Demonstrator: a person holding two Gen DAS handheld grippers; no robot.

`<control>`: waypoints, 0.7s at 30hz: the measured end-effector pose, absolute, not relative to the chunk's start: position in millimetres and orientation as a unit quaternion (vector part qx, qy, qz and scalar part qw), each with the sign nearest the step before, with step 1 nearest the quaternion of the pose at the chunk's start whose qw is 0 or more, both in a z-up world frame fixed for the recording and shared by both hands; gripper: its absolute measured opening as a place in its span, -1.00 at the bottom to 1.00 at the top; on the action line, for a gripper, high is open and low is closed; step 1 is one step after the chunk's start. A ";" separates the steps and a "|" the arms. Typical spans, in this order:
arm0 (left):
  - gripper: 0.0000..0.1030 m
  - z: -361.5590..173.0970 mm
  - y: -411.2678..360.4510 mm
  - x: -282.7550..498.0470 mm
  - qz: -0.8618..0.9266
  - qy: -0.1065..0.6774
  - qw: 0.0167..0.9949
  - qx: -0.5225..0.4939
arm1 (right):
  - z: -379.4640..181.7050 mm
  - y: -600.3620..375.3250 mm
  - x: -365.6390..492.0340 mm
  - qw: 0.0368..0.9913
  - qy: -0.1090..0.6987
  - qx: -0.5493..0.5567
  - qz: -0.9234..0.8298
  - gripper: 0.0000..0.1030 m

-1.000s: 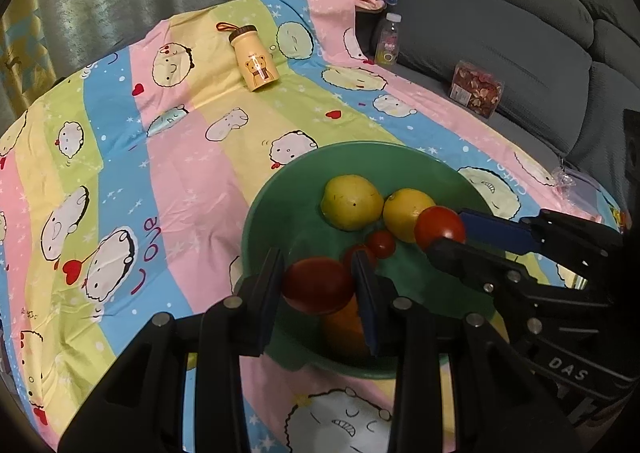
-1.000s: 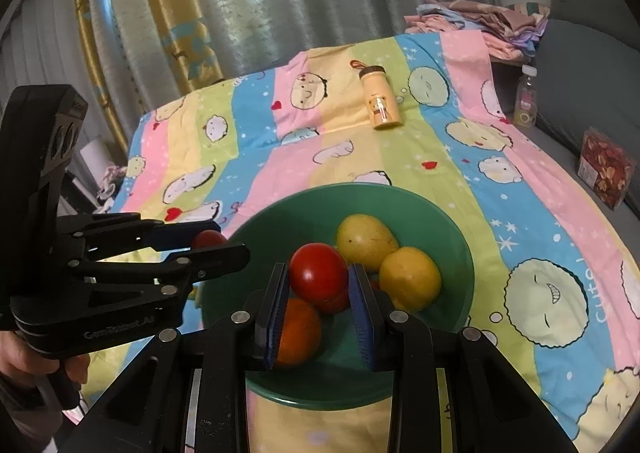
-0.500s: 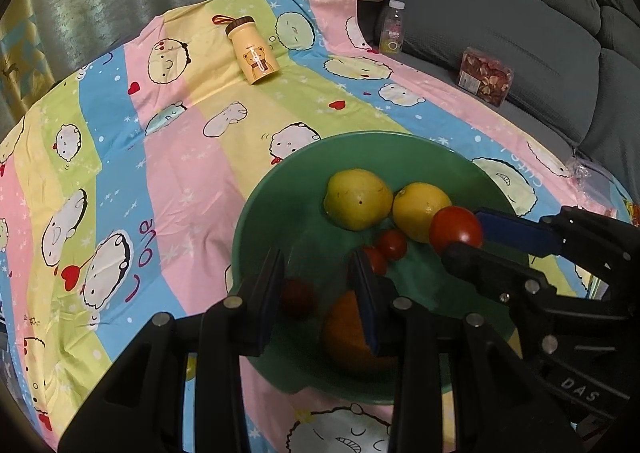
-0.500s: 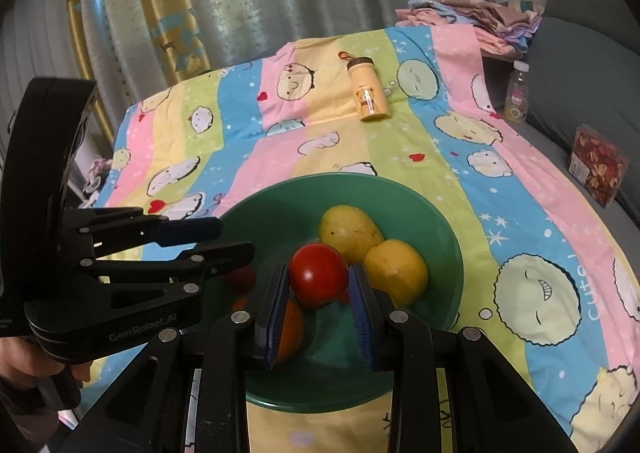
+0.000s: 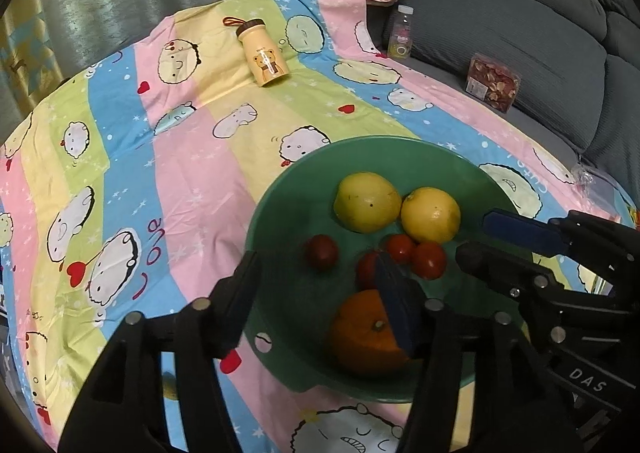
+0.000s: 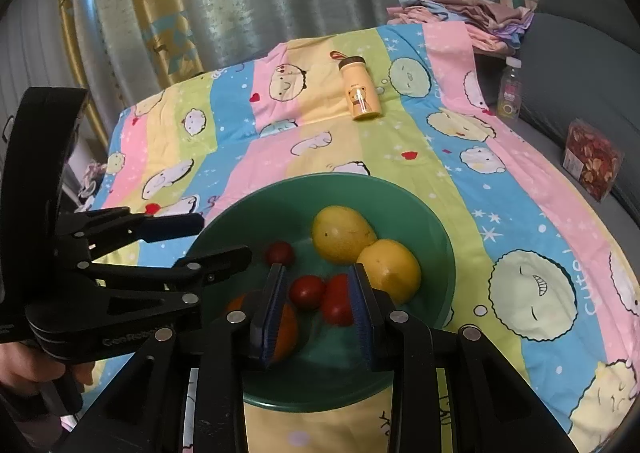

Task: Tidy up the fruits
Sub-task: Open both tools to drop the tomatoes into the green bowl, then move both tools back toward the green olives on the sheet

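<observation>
Hovering with both grippers over the green bowl (image 5: 360,141), set toward the near right edge of the striped cartoon sheet (image 5: 192,181). Left gripper (image 5: 316,265) standing wide and empty, jaws just opened, no pad touching fruit. Dark red tomato (image 5: 321,252) lying on the bowl floor straight ahead, between the lines of the two fingers and a little lower. Orange (image 5: 360,337) nearer in, partly hidden behind the right-hand finger of that gripper. Right gripper (image 6: 316,273) set narrow, with nothing seen pressed between its pads; two red tomatoes showing through the gap but resting lower, in the bowl, just past the tips. Round fruit, so no long axis to line up with. Judging by that: left hand nearer the dark tomato and the orange, right hand nearer the red cluster and the yellow pair. Probably best lifting straight up and back, to avoid nudging the orange. Counted in the bowl from the left wrist view: two yellow fruits (image 5: 367,202), touching each other at the far side; four tomatoes, one half hidden behind a finger; one orange. Seen loose on the sheet: no fruit at all, only one yellow flask (image 5: 264,53) lying near the far edge.
</observation>
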State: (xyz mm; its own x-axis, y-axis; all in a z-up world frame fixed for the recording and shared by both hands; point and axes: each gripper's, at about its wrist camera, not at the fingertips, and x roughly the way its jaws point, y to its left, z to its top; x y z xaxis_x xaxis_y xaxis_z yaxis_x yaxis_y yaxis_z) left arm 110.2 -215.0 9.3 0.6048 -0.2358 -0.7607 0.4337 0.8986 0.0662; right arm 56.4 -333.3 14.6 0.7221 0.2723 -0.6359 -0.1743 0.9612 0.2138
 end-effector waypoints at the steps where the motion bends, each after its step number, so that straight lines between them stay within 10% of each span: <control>1: 0.27 10.5 -213.9 109.4 -0.187 0.401 0.889 0.122 | 14.6 -333.3 56.1 0.925 0.353 0.071 0.120 -0.37; 5: 0.77 16.8 -206.7 104.8 -0.171 0.390 0.897 0.118 | 16.7 -334.9 55.0 0.925 0.353 0.076 0.116 -0.34; 21: 0.99 20.3 -141.7 80.9 -0.122 0.406 0.905 0.041 | 30.8 -323.7 37.5 0.925 0.342 0.095 0.133 0.21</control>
State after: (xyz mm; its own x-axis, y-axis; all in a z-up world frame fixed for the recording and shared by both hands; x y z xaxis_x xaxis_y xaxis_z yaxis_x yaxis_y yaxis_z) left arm 80.9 -141.7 20.3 0.6399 -0.1877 -0.7452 0.2537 0.9669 -0.0257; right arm 37.5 -323.7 30.8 0.7306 0.3119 -0.6074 -0.1815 0.9463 0.2677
